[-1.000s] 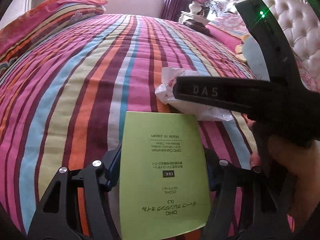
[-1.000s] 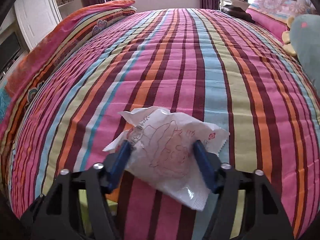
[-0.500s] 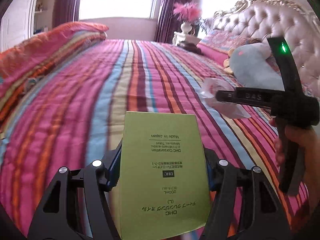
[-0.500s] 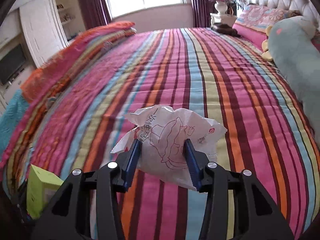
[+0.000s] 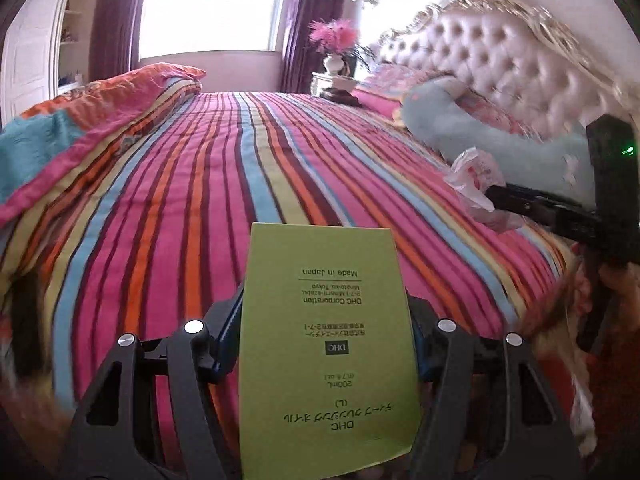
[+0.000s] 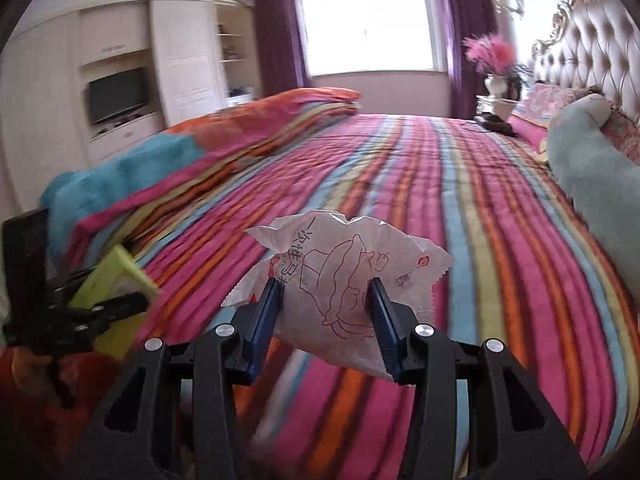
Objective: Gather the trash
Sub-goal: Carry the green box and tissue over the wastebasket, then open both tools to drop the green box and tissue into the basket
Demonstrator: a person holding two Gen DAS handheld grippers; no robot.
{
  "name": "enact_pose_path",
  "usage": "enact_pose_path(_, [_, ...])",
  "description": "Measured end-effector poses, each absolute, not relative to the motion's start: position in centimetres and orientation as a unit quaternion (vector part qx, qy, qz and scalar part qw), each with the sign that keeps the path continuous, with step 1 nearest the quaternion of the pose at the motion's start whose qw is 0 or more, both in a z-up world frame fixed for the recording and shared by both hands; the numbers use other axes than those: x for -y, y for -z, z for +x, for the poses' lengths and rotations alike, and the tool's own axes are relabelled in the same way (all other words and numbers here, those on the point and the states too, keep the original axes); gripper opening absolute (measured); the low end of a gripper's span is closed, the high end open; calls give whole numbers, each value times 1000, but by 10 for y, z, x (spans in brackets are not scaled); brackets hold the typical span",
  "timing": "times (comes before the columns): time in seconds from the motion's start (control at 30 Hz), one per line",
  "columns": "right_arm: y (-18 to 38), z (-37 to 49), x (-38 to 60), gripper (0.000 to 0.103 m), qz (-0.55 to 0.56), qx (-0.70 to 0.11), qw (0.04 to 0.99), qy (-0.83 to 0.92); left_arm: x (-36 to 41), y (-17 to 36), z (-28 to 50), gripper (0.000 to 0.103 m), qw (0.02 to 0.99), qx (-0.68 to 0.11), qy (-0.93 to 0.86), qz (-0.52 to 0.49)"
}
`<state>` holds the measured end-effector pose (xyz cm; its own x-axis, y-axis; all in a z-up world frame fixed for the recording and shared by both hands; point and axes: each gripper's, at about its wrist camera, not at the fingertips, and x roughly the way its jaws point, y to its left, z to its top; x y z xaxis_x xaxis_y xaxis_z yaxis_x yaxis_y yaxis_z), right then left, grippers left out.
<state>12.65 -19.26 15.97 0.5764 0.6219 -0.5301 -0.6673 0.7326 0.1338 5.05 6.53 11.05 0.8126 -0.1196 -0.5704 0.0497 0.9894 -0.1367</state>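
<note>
Bedroom with a big striped bedspread (image 5: 208, 184) under both tools. On the left we've got the left gripper (image 5: 326, 356) clamped on the green box (image 5: 326, 344), probably light, stiff card, so flat sides are best. Right gripper (image 6: 326, 316) pinches the crinkly wrapper (image 6: 344, 284), flimsy and slippery, mid-body hold. No bin in sight yet.

A box (image 5: 326, 344) is sitting at lower centre, in front of the bed (image 5: 224, 184). A wrapper (image 5: 474, 178) is hanging at right. A plush toy (image 5: 480, 132) is lying behind it, against the headboard (image 5: 500, 52).
</note>
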Motion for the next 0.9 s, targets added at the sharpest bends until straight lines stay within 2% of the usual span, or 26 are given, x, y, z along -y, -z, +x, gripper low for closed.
enact_pose_path(0.13, [-133, 42, 197, 43, -29, -305, 872, -382, -47, -81, -25, 63, 935, -340, 81, -66])
enact_pose_path(0.27, [-84, -11, 191, 43, -19, -374, 845, -381, -26, -26, -64, 63, 903, -413, 98, -68])
enact_pose_path(0.5, [17, -16, 179, 43, -29, -500, 804, -321, -2, 85, -54, 63, 845, -527, 91, -29])
enact_pose_path(0.67, [67, -3, 163, 43, -35, -561, 769, -304, 3, 123, -36, 64, 812, -573, 104, -41])
enact_pose_path(0.8, [79, 7, 145, 44, -45, -579, 754, -307, 5, 143, -29, 64, 786, -608, 107, -43])
enact_pose_path(0.83, [81, 7, 142, 44, -46, -582, 750, -310, 5, 148, -27, 65, 780, -616, 102, -41])
enact_pose_path(0.9, [86, 8, 137, 52, -55, -586, 746, -311, 6, 152, -26, 83, 778, -621, 91, -33])
